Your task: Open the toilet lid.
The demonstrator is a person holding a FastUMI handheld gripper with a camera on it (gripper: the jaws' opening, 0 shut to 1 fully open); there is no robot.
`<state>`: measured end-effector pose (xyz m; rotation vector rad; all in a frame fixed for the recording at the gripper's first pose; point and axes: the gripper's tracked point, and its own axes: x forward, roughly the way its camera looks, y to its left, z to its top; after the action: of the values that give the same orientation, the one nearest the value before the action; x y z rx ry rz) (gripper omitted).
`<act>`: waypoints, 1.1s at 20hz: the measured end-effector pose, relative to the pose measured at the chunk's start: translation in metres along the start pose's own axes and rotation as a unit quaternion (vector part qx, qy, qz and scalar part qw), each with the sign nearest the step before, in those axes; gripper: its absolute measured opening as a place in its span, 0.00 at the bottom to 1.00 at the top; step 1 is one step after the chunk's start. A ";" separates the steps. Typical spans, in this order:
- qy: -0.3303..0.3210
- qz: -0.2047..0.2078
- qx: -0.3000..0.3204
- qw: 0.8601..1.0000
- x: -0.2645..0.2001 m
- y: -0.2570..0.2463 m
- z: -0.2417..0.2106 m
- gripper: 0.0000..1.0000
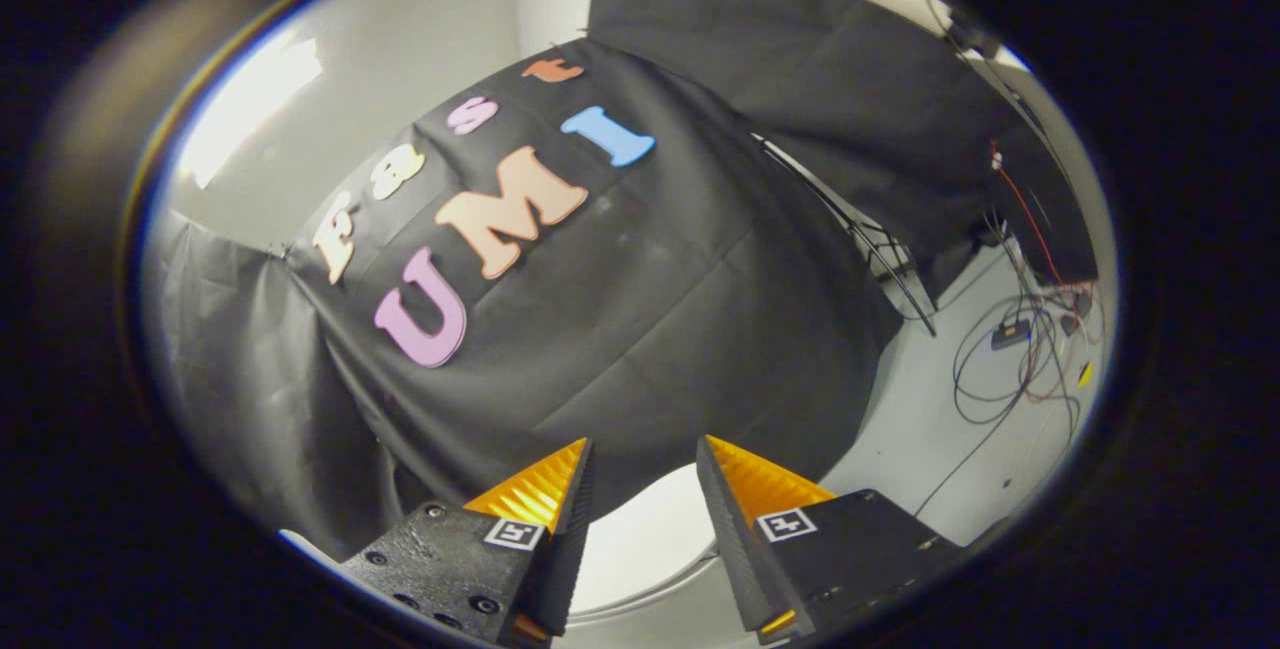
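My gripper [643, 449] is open, its two fingers apart with nothing pressed between them. Below and between the fingers shows a curved white part of the toilet [640, 544], its lid or rim, lying under the fingertips; most of it is hidden by the fingers. I cannot tell whether the lid is up or down. The view is tilted, and the fingers point toward the black cloth wall [640, 329] behind the toilet.
To the right lies a pale floor [930, 429] with loose cables [1010, 369] and a small black box [1010, 334]. A thin stand leg [880, 259] leans by the cloth. A white wall [400, 49] rises above the cloth.
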<state>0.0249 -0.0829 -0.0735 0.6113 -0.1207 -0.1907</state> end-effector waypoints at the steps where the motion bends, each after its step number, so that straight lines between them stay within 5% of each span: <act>1: -0.004 -0.004 0.019 1.000 0.003 -0.007 -0.007 0.62; 12: 0.052 -0.111 0.160 0.979 0.040 -0.089 -0.117 0.63; 22: 0.060 -0.101 0.237 0.964 0.098 -0.123 -0.139 0.62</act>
<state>0.1267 -0.1250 -0.2525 1.1126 0.0168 -0.3251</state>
